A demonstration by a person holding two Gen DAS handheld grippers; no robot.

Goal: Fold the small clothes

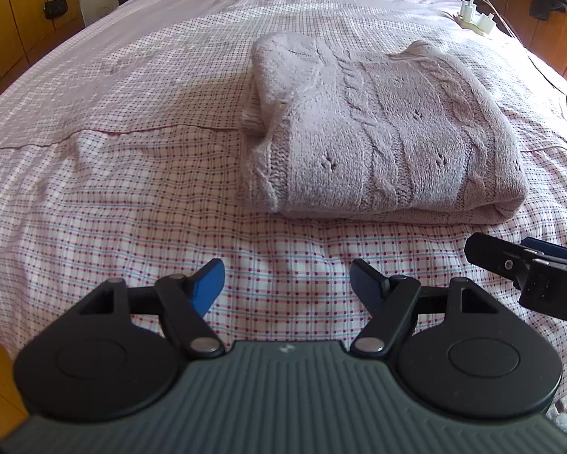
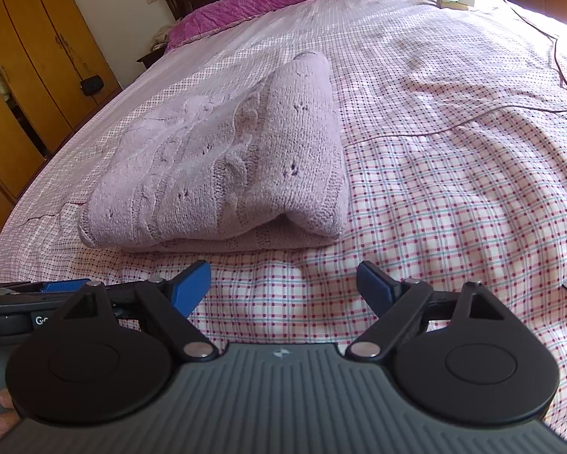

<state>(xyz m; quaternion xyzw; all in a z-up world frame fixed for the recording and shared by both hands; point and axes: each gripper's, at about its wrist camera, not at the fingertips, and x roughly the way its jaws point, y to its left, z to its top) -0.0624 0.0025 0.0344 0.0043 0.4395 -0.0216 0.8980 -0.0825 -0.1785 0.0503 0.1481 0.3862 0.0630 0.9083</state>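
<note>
One folded lilac cable-knit sweater (image 1: 381,128), frame centre, on pink checked bedsheet (image 1: 132,196). Left gripper (image 1: 287,287), right gripper (image 2: 283,289): both spread, empty, apart from knit. Advice: press loose layers flat, square edges.

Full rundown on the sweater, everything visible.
The sweater is pale lilac, fuzzy cable knit with small eyelet holes and ribbed edges. It lies folded into a thick bundle on the checked bedsheet, layers stacked, top layer bulging open at one corner. Only the sheet touches it; both open grippers sit short of it.
</note>
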